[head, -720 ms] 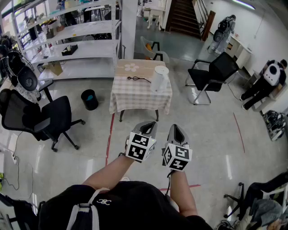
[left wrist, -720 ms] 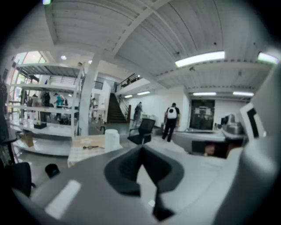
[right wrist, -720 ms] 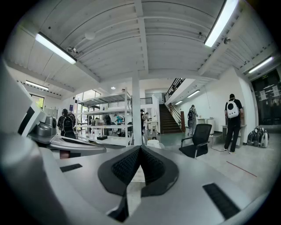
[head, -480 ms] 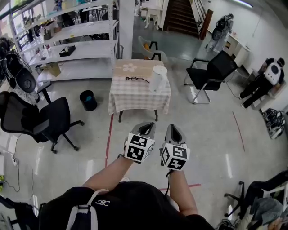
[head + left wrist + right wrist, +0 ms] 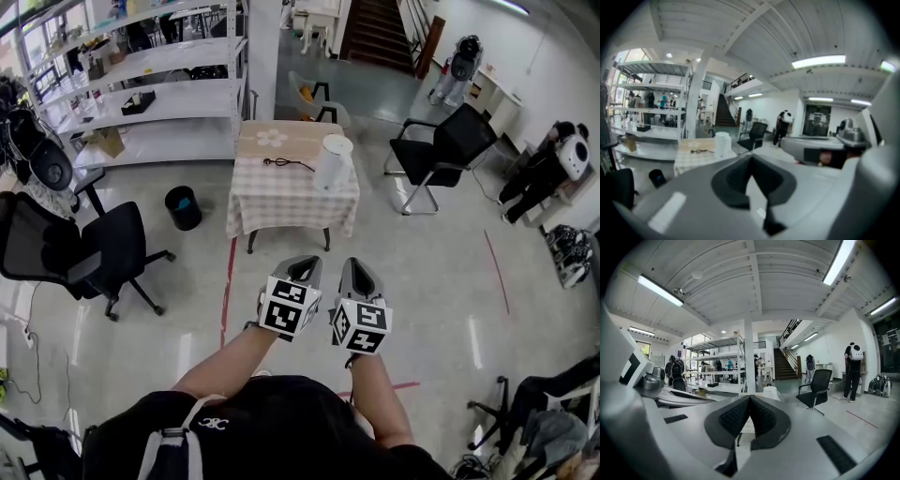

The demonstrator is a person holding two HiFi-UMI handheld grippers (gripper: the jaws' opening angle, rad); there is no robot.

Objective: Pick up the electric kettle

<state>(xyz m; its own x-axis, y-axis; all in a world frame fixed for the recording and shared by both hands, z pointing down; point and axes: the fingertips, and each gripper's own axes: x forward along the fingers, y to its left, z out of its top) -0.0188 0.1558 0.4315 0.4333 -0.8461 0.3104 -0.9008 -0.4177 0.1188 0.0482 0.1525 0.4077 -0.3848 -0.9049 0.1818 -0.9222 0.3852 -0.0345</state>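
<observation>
Both grippers closed, nothing in them. The left gripper (image 5: 306,266) has its pads meeting at the tip with nothing between, as its own view (image 5: 751,157) confirms. The right gripper (image 5: 360,273) is the same: jaws together and empty (image 5: 750,399). They are held side by side out in front of the person, over bare floor, pointing towards the table (image 5: 281,199) and well short of it. The electric kettle (image 5: 332,161), white and cylindrical, stands upright on the checked tablecloth near the table's right edge. It shows small in the left gripper view (image 5: 723,143) and just above the jaw tips in the right gripper view (image 5: 769,391). A black cable (image 5: 286,165) lies on the cloth left of the kettle, apart from it. A black bin (image 5: 184,207) sits on the floor left of the table, a black chair (image 5: 441,150) to its right, and a white shelving rack (image 5: 155,89) behind on the left. A red floor line (image 5: 228,281) runs from the table's left front leg towards the person.
</observation>
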